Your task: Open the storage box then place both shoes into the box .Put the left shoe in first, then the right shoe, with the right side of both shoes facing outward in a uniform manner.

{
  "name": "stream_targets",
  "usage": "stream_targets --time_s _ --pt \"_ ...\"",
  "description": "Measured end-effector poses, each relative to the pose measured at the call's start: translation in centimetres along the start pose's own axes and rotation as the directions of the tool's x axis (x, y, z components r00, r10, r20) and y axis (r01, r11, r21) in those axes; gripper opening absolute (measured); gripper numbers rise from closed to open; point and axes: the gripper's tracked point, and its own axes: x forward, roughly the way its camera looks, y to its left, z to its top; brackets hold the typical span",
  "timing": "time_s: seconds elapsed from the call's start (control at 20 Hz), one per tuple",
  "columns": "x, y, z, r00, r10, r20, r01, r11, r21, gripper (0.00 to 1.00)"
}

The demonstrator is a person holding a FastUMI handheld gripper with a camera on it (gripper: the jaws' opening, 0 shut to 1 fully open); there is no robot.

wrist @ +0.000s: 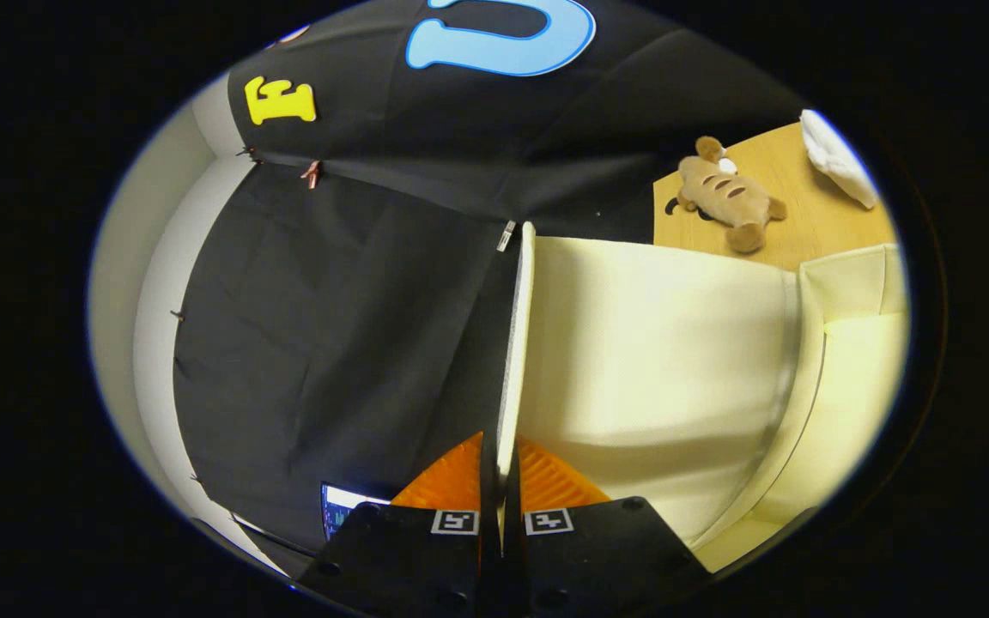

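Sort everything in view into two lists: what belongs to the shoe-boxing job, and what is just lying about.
Belongs to the job:
- cream fabric storage box
- its thin cream lid panel, edge pinched between the gripper fingers

Just lying about:
- brown plush toy animal on the wooden table beyond the box
- white cloth item on the same table

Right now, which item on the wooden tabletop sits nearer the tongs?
The brown striped plush toy; the white soft item lies farther off, beyond it. The tongs are shut on the thin cream box lid.
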Motion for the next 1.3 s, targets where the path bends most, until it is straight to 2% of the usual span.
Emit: stream_targets --time_s 0.1,0.35,0.4,0.45,0.55,0.8,0.85,1.05,1.15,1.3 --pt "1.1 -0.9 -0.3 0.999 -0.037 0.010 0.037 0.999 -0.012 0.09" --pt "1.6 -2.3 -1.2 0.995 -0.096 -0.013 0.096 0.995 -0.034 0.61" --pt "1.6 -2.3 -1.3 0.995 -0.099 -0.012 0.098 0.994 -0.041 0.63" --pt "1.4 -2.3 -1.4 0.995 -0.100 -0.012 0.099 0.994 -0.045 0.75" --pt "0.5 -1.8 -1.5 0.996 -0.094 -0.007 0.094 0.993 -0.068 0.77" --pt "-4.8 0.1 -0.4 0.995 -0.077 0.061 0.089 0.971 -0.223 0.79" --pt "-6.4 0.6 0.0 0.994 -0.076 0.084 0.094 0.965 -0.244 0.86" --pt "-12.4 2.4 2.0 0.980 -0.069 0.188 0.126 0.943 -0.309 0.96" --pt "-15.7 2.4 2.2 0.969 -0.092 0.230 0.171 0.919 -0.356 0.97" --pt "-21.1 0.6 3.0 0.933 -0.174 0.316 0.306 0.846 -0.436 0.97"
